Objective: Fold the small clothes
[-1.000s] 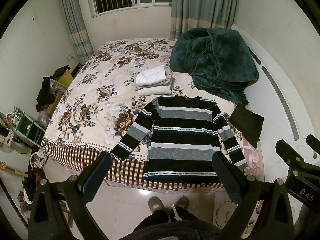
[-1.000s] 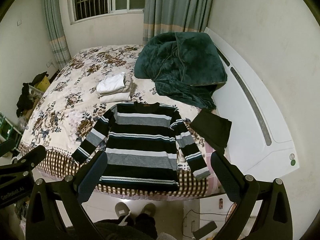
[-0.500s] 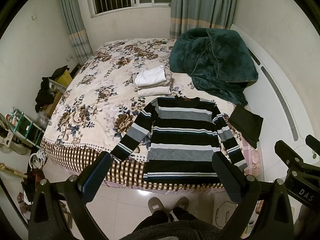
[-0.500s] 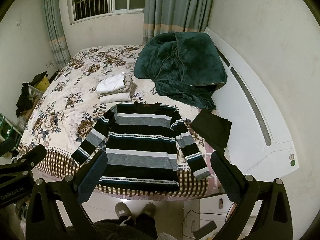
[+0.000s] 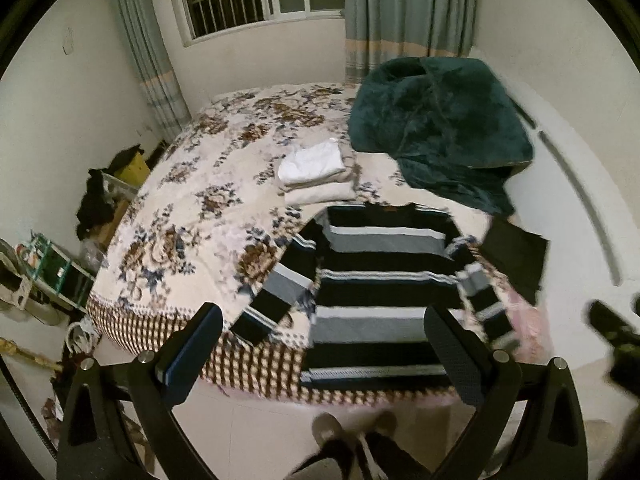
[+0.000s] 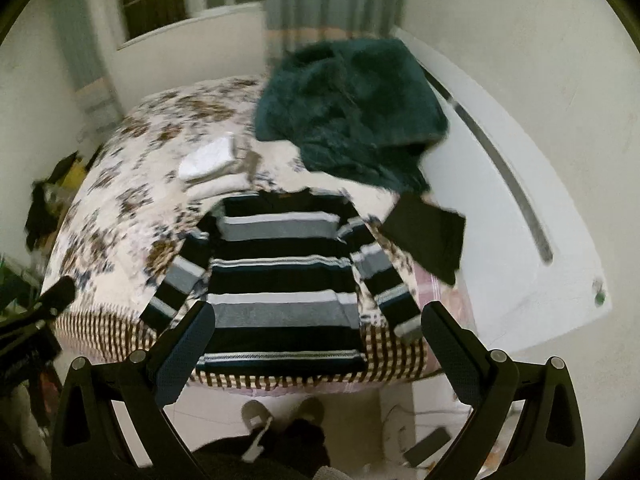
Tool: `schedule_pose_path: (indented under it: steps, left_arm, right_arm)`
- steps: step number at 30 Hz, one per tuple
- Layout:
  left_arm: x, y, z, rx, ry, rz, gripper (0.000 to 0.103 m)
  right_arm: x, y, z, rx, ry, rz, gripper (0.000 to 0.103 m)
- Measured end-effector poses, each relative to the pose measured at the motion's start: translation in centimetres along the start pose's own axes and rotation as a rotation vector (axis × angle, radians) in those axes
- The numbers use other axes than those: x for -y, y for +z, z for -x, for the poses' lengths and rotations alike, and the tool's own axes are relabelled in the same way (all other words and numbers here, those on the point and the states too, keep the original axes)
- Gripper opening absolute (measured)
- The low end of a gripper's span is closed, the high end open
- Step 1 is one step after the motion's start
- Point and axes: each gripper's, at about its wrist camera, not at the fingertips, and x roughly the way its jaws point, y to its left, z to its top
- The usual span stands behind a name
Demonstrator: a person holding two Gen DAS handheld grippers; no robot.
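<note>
A black, grey and white striped sweater [image 5: 380, 288] [image 6: 280, 276] lies flat on the floral bed [image 5: 192, 216] [image 6: 120, 208], sleeves spread, hem at the near edge. My left gripper [image 5: 322, 336] is open, held in the air above the near bed edge, its fingers framing the left sleeve and hem. My right gripper [image 6: 316, 332] is open too, above the hem, with nothing between its fingers. Both views are blurred by motion.
A stack of folded white and beige clothes [image 5: 316, 172] [image 6: 212, 168] lies behind the sweater. A dark green blanket [image 5: 436, 120] [image 6: 352, 108] is heaped at the headboard. A folded black garment [image 5: 516, 252] [image 6: 424, 236] sits right of the sweater. A person's feet [image 6: 280, 408] stand below.
Both grippers have moved forward and down toward the bed, so the sweater looks larger and nearer. Jaws stay open. The clothes have not moved.
</note>
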Motion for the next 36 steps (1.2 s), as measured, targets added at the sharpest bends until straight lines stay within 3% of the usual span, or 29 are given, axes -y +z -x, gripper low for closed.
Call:
schedule_pose_path:
  steps: [5, 9, 16, 21, 26, 30, 32, 34, 36]
  left_arm:
    - [1.2, -0.6, -10.2, -0.062, 0.01, -0.019, 0.103]
    - [4.1, -1.3, -19.4, -0.196, 0.053, -0.049, 0.103]
    - [7.5, -3.7, -32.0, -0.341, 0.163, -0.077, 0.103]
    - [9.4, -5.7, -40.4, -0.466, 0.224, -0.071, 0.103]
    - [11.3, -8.0, -46.9, -0.549, 0.261, -0.098, 0.103]
    - [12.0, -9.0, -50.5, -0.564, 0.27, -0.118, 0.103]
    - [11.8, -9.3, -51.8, -0.557, 0.271, -0.116, 0.103]
    - [11.5, -9.4, -52.8, -0.558, 0.262, -0.105, 0.103]
    - [10.9, -9.5, -53.6, -0.559, 0.245, -0.081, 0.103]
  right_arm:
    - [7.4, -1.2, -10.4, -0.102, -0.112, -0.207, 0.103]
    - [15.5, -3.9, -20.2, -0.216, -0.178, -0.399, 0.103]
    - [28.4, -12.3, -38.4, -0.402, -0.215, -0.719, 0.103]
    - [33.2, -19.1, -50.0, -0.539, -0.196, -0.922, 0.103]
    - [34.2, -23.9, -57.0, -0.597, -0.2, -1.049, 0.097]
    - [34.6, -25.9, -60.4, -0.573, -0.17, -1.13, 0.079]
    - [34.2, -25.8, -60.6, -0.528, -0.184, -1.127, 0.062]
    - [33.3, -24.8, -60.5, -0.489, -0.217, -1.08, 0.021]
    - [32.1, -23.5, -59.9, -0.453, -0.242, -1.027, 0.008]
